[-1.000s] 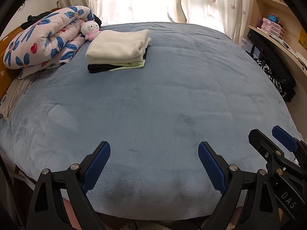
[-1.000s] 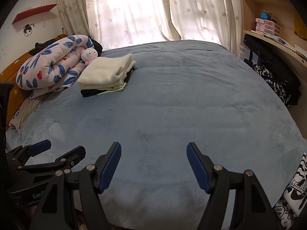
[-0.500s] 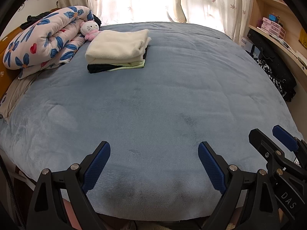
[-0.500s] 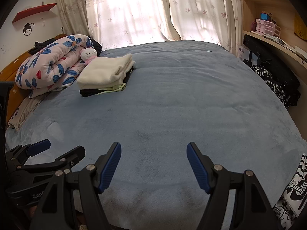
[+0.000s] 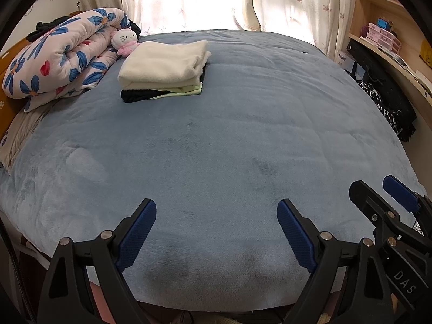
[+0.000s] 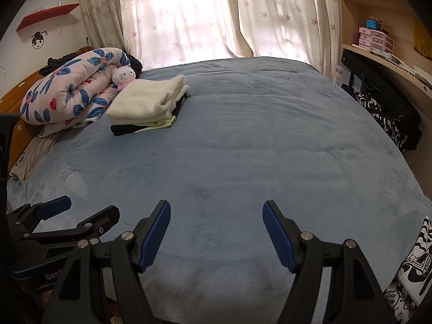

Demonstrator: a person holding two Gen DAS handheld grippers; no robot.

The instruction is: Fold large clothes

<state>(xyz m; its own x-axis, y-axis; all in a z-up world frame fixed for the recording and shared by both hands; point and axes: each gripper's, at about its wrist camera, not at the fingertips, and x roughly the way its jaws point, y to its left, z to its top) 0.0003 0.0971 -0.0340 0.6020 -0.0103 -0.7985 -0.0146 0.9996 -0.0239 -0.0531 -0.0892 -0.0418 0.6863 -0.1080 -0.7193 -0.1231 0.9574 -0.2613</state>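
A stack of folded clothes [image 5: 163, 71], with a thick cream fleece piece on top, a pale green layer under it and a black one at the bottom, lies in the upper left of both views on a wide bed covered by a plush grey-blue blanket [image 5: 229, 140]. Just beside the stack's far corner sits a small white cat plush toy in a pink outfit [image 5: 124, 41], leaning against a rolled white quilt printed with blue and red flowers [image 5: 64, 56].

The blanket spreads smooth over most of each frame, with darker rubbed patches near its lower edge. Behind the bed, pale floral curtains [image 6: 189, 19] glow with daylight. At the right edge, light wooden shelves [image 6: 378, 27] carry small pink drawer boxes, and dark bags lie heaped below them. A red wall shelf [image 6: 47, 16] hangs in the upper left of the right wrist view.

The left gripper [image 5: 216, 229] hovers over the bed's near edge, its blue-padded fingers [image 5: 136, 235] spread wide and holding nothing. The right gripper [image 6: 216, 232] beside it is likewise spread apart and empty.
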